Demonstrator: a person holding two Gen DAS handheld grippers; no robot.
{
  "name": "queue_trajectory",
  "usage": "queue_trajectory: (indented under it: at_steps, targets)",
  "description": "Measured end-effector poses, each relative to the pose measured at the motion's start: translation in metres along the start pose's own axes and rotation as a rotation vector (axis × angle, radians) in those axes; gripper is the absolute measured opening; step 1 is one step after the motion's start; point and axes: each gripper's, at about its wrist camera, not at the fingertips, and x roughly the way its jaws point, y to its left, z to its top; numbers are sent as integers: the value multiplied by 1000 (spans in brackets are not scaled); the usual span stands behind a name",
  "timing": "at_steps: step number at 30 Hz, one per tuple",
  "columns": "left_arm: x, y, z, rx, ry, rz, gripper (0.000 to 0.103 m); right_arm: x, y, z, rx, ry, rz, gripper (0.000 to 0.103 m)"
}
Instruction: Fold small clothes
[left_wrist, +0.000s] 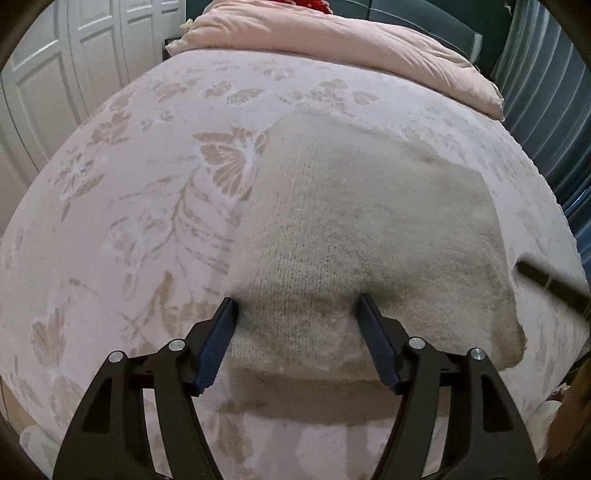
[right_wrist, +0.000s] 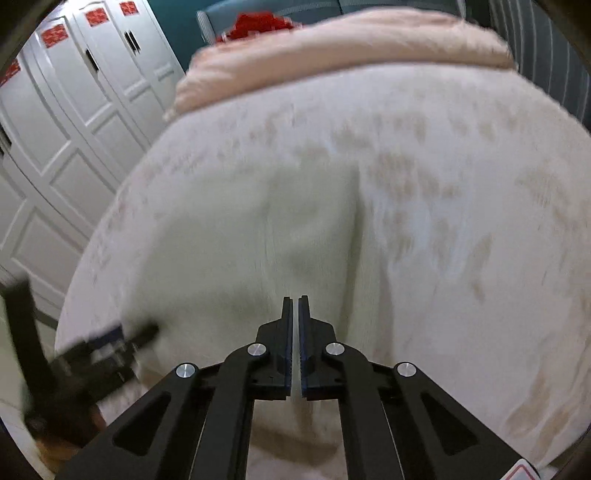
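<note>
Cream knit garment: folded, flat on floral bedspread, centre frame. Left gripper: jaws wide, straddling garment's near edge. Right gripper: jaws nearly closed, nothing visibly held, above garment. Pink pillow: top.

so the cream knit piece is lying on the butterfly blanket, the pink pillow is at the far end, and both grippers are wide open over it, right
Not quite. Only the left gripper is open, its fingers spread over the near edge of the cream knit piece. The right gripper is shut, its fingers nearly touching with nothing visibly between them, as the right wrist view shows. The rest holds: the knit lies on the butterfly blanket, with the pink pillow at the far end.
</note>
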Motion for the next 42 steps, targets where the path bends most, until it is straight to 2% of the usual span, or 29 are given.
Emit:
queue_trajectory:
  at_steps: [2,4,5,6,8,11,12,13,14,15,16,18,21,22,25,28,31,33,35,40,42]
  targets:
    - [1,6,-5,-8,3,2,68,9,-4,13,1,-13,-13,2]
    - [0,4,-4,-10,1,8,69,47,-16,18,6,67,-48,1]
    - [0,3,-4,-6,0,9,69,75,-22,14,-5,144,-78,0]
    - [2,3,-5,-2,4,5,72,87,-21,10,-25,157,-101,0]
    - [3,3,-4,2,5,8,72,85,-16,12,-56,140,-121,0]
    - [2,3,-5,0,5,11,72,53,-12,19,-19,91,-88,3]
    - [2,4,-5,-8,8,6,72,37,-11,17,-6,58,-78,6]
    - [1,4,-5,-16,9,0,72,22,-13,12,16,29,-64,18]
    - [-1,4,-5,-20,10,-1,72,12,-16,6,43,12,-45,39]
    - [-2,5,-5,-19,10,-2,72,2,-22,-4,84,1,-11,49]
    - [-4,4,-6,-13,7,-2,72,-3,-25,-13,115,3,6,52]
    - [-6,4,-7,-5,5,2,72,-6,-33,-44,161,33,22,52]
    - [-6,3,-10,-2,3,12,72,0,-37,-68,191,70,67,52]
    - [-7,2,-10,-2,3,17,72,4,-36,-70,191,80,69,52]
    - [-7,1,-10,4,5,26,72,22,-26,-66,105,101,-13,49]
    - [-5,1,-12,11,8,26,73,44,-31,-58,68,108,-67,59]
    - [-8,4,-16,-1,2,24,73,42,-33,-54,76,97,-81,58]
    - [-17,5,-20,-9,-10,25,72,29,-27,-54,58,89,-96,57]
    - [-33,6,-26,-10,-42,32,72,1,-16,-60,36,41,-112,57]
    - [-73,2,-49,45,-121,73,78,-60,4,-88,8,-50,-159,59]
    - [-82,-1,-57,65,-123,78,81,-74,7,-99,17,-67,-178,62]
